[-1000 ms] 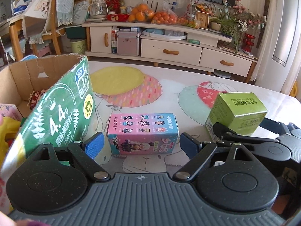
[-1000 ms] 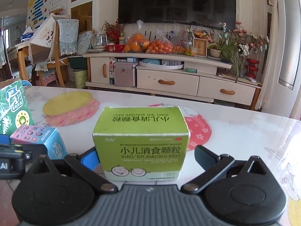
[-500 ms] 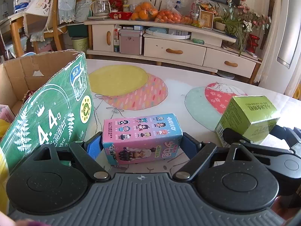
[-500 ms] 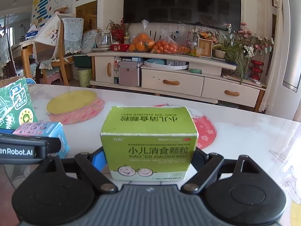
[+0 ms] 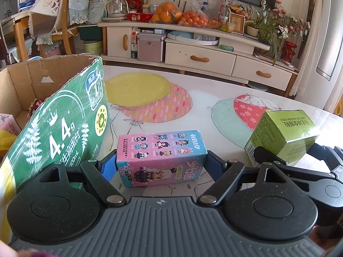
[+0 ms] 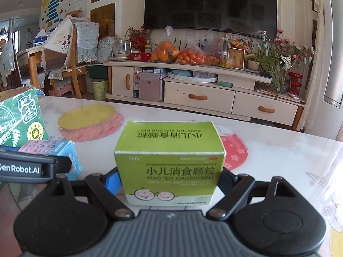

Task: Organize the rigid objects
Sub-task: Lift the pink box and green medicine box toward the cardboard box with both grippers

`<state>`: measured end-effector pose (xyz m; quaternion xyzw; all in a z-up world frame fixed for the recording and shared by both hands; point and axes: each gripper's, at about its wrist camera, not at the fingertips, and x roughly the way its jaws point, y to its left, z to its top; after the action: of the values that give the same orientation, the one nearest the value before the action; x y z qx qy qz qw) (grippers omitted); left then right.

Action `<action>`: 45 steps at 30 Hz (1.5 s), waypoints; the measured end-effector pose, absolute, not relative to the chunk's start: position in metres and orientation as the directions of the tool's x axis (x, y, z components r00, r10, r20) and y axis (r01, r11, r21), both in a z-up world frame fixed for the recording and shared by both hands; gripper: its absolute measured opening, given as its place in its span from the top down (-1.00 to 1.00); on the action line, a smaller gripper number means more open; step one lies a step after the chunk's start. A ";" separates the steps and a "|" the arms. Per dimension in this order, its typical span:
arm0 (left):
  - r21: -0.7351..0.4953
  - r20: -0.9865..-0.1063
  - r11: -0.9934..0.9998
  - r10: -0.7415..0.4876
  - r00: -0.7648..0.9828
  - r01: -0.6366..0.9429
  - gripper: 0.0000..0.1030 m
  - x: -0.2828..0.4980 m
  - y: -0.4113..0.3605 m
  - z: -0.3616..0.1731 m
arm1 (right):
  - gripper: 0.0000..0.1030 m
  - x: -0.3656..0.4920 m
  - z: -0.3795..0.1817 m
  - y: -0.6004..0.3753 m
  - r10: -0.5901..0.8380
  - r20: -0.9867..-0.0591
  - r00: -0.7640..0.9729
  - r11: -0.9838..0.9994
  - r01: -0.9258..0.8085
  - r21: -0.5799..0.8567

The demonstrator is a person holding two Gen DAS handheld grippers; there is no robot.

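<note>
While both stiff, light-looking cartons sit on the table — the pink-and-blue figure-printed cardboard box clamped endwise by the left gripper, the lime-green cardboard medicine box by the right gripper — thin walls probably dent if squeezed.

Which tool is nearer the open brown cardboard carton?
Left. The left tool sits right beside the carton; the right tool is farther off.

Two close wrist views over one table

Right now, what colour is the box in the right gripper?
Lime green medicine box, white bottom band; clearest in right wrist view.
</note>
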<state>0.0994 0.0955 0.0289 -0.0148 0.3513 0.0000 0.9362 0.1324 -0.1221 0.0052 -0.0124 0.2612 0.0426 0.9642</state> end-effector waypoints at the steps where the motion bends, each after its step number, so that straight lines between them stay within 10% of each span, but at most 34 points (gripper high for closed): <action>1: -0.027 -0.658 1.000 -0.011 0.753 -0.009 -0.99 0.098 0.095 0.029 | -0.67 0.131 0.005 -0.122 0.075 -0.506 0.860 0.996 -0.088 -0.003; 45: 0.035 -0.642 0.992 -0.073 0.763 0.124 -0.99 0.056 0.085 0.023 | -0.67 0.025 0.007 -0.119 -0.006 -0.514 0.858 0.996 -0.042 -0.081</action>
<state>0.0558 0.0854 0.0229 0.0374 0.3401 -0.0524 0.9382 0.0251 -0.1187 0.0068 -0.0447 0.2664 0.0093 0.9628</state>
